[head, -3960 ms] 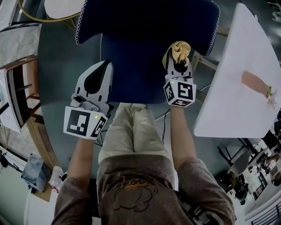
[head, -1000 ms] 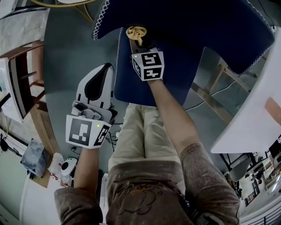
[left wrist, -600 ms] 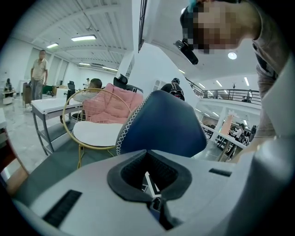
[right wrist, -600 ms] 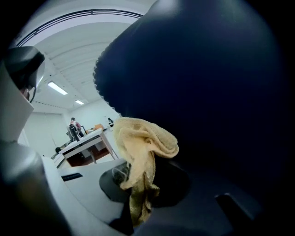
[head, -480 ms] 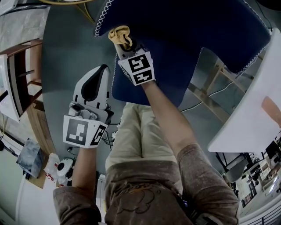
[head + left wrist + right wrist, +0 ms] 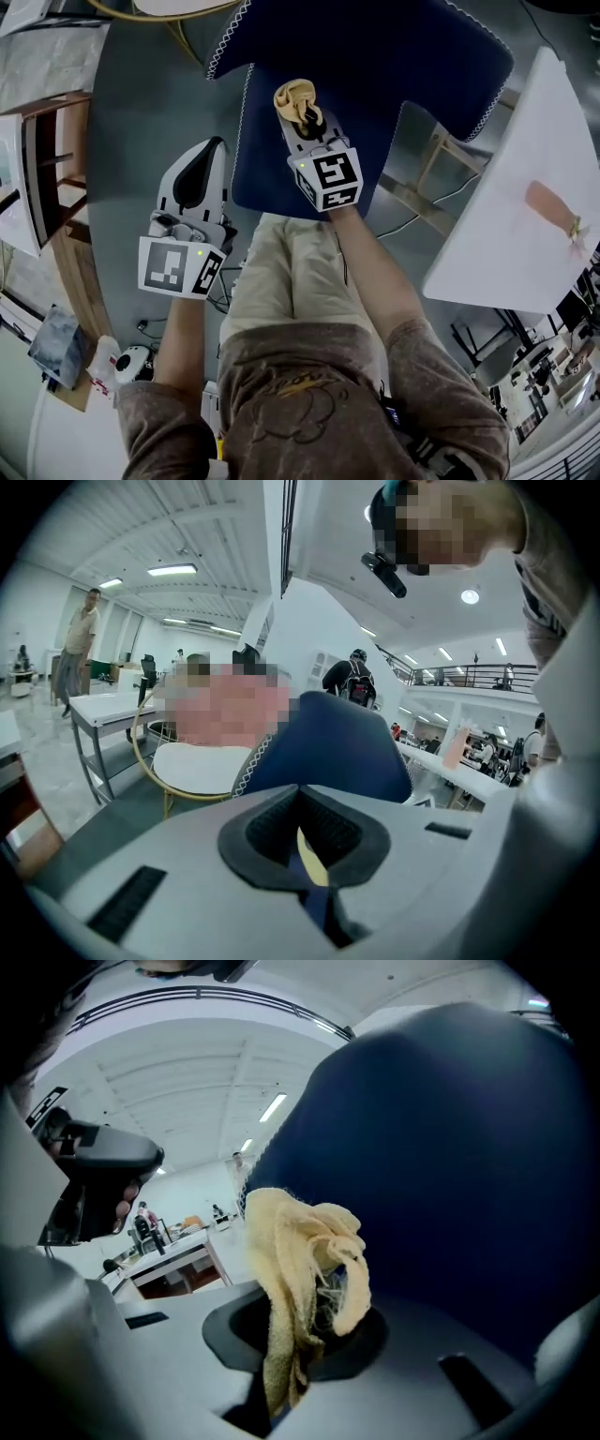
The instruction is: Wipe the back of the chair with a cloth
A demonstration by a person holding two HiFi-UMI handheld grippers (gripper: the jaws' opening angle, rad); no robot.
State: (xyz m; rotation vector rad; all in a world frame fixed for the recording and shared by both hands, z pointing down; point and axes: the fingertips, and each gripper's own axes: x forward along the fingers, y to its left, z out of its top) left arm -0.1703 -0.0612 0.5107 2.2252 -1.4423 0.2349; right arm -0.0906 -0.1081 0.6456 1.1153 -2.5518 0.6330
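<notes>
The dark blue chair (image 6: 394, 56) with white edge stitching fills the top of the head view. My right gripper (image 6: 304, 116) is shut on a crumpled yellow cloth (image 6: 296, 97), which rests against the blue chair back near its left edge. In the right gripper view the cloth (image 6: 300, 1260) bunches out of the jaws of my right gripper (image 6: 302, 1335), with the blue fabric (image 6: 450, 1166) right behind it. My left gripper (image 6: 208, 150) hangs shut and holds nothing, just left of the chair. From the left gripper view the chair (image 6: 337, 742) stands ahead of my left gripper (image 6: 305, 846).
A white table (image 6: 506, 206) with a pinkish object (image 6: 553, 211) stands at the right. Wooden chair legs (image 6: 441, 155) and a cable show below the seat. A wooden shelf (image 6: 47, 159) is at the left. A white round seat with a gold frame (image 6: 192, 766) stands beyond the chair.
The right gripper slid the cloth left to the corner of the chair back, then back to the right and lower. The left gripper stayed in place.
</notes>
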